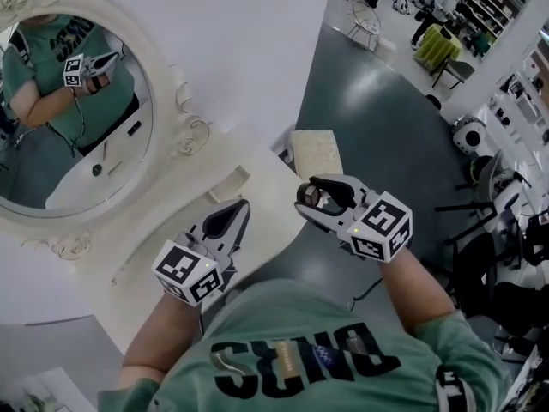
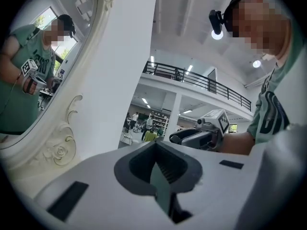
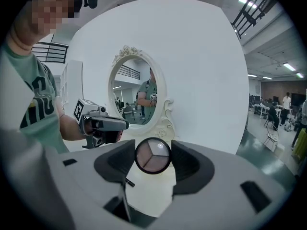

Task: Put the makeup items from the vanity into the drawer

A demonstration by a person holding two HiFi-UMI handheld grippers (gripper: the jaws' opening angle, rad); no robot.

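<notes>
My right gripper (image 1: 316, 197) is shut on a round eyeshadow compact (image 3: 153, 155) with three brown and pink shades under a clear lid; the compact (image 1: 309, 197) is held in the air off the vanity's right edge. My left gripper (image 1: 233, 221) is shut and holds nothing, its jaws pressed together over the white vanity top (image 1: 257, 174). In the right gripper view, the left gripper (image 3: 103, 124) hangs to the left of the compact, and a thin dark pencil (image 3: 129, 182) lies on the vanity top (image 3: 148, 195) below.
An oval mirror (image 1: 60, 118) in an ornate cream frame stands at the back left and reflects the person. A small cream box (image 1: 228, 184) sits on the vanity. A cream cushioned piece (image 1: 316, 151) stands by the vanity's right edge over the grey floor (image 1: 377, 127).
</notes>
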